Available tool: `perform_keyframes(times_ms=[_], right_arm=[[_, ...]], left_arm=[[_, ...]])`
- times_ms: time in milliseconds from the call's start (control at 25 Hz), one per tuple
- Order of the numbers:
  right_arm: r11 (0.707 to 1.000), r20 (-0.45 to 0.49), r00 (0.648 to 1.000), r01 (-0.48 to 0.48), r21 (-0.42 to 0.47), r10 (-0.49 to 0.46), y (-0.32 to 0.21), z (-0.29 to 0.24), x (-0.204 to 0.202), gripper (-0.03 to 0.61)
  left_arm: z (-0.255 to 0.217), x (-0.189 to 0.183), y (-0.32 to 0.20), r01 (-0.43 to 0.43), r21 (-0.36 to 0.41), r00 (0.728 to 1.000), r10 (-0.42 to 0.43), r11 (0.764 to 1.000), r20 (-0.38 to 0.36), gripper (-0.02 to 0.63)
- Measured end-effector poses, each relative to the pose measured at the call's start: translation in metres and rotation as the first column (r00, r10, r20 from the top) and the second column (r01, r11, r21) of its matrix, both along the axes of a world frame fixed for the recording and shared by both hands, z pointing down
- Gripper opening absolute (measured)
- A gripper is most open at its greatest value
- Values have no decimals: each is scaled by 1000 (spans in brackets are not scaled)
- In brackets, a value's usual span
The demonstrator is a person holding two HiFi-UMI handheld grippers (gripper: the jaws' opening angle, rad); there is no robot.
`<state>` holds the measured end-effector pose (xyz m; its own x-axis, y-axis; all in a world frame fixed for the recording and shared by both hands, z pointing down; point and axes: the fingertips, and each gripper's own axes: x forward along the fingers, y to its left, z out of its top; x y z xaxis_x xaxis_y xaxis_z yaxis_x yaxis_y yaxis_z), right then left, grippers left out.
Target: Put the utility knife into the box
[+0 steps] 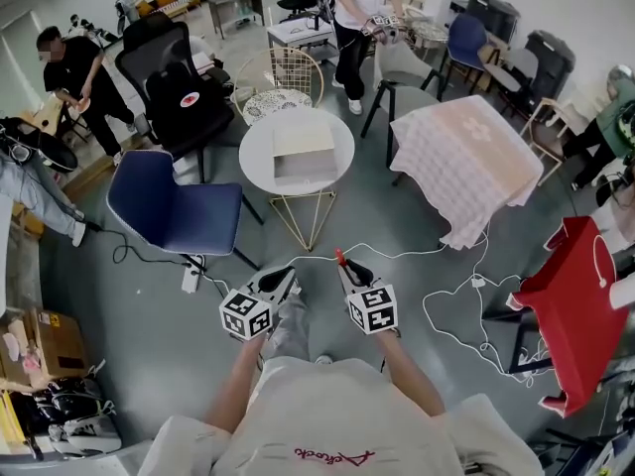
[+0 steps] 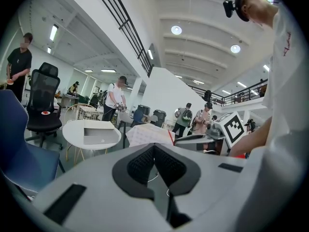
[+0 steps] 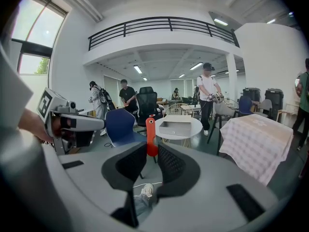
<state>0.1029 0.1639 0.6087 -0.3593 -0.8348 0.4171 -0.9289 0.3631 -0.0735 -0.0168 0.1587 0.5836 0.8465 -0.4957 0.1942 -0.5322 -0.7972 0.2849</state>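
Right gripper [image 3: 151,151] clamps the utility knife [image 3: 151,134] upright by its lower end; the box [image 3: 175,127] waits well ahead of its tips on a round table [image 3: 197,124]; left gripper [image 2: 154,151] is closed and empty; carry steadily, lower inside before releasing.

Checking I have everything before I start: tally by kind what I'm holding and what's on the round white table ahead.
Grippers: 2, the left gripper and the right gripper
Knives: 1, the utility knife between the right gripper's fingers
Boxes: 1, the box on the round white table
Total: 4
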Motion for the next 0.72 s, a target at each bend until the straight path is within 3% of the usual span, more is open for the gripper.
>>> perform_keyframes(times_ms=[720], right_arm=[[998, -15, 1000, -5, -63, 4, -78, 26, -4, 80]], left_arm=[[23, 1, -86, -18, -53, 1000, 17, 998, -21, 11]])
